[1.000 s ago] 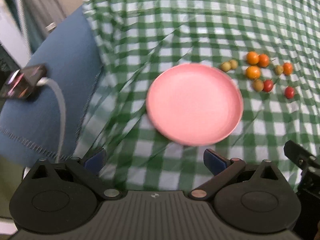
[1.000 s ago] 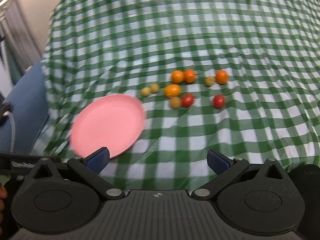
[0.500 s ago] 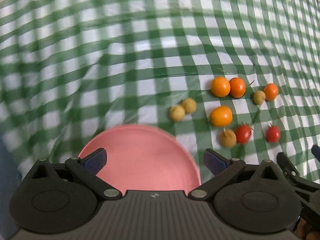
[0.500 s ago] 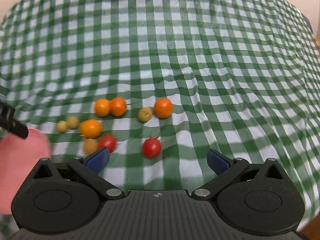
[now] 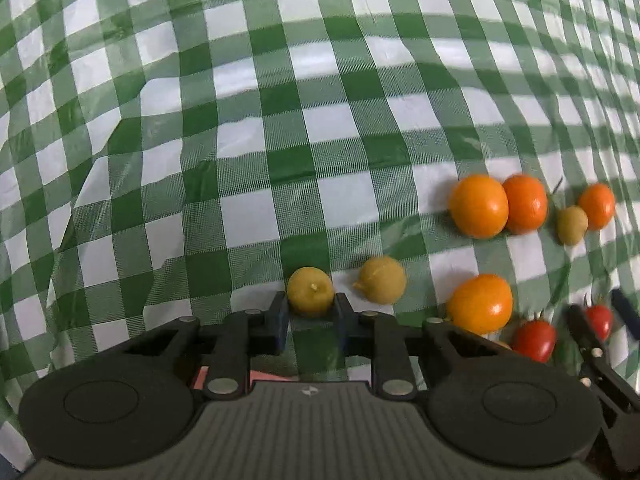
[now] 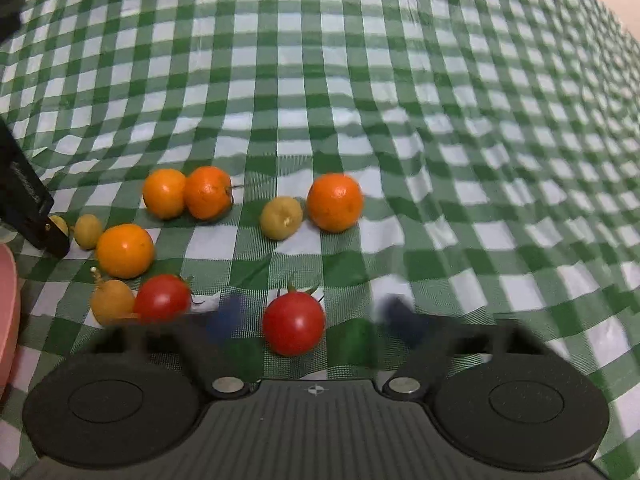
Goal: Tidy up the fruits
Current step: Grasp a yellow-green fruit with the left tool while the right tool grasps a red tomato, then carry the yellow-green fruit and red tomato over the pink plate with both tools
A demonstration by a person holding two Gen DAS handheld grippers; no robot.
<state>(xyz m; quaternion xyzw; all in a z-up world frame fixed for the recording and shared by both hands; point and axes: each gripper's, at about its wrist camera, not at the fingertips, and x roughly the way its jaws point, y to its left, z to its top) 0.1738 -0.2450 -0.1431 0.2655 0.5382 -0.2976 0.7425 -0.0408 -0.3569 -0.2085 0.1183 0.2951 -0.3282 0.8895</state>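
Across the green-and-white checked tablecloth (image 6: 360, 80) the fruit lies loose, and the pink plate (image 6: 8, 308) shows only as a sliver at the left edge of my right wrist view, with a strip of it under my left gripper body. Oranges (image 5: 478, 205) sit to the far right of my left fingers, cherry tomatoes nearer right. My left gripper (image 5: 311, 312) is drawn in around the small yellow fruit (image 5: 310, 289), a pad touching each flank; whether it is lifted yet I cannot tell. Its twin (image 5: 381, 280) lies just beside it on the right. My right gripper (image 6: 316, 318) has its pads spread wide and blurred, straddling a red cherry tomato (image 6: 294, 323) that sits dead centre between them, untouched. I judge each hand is nearest its own fruit, and the plate lies near-left of both.
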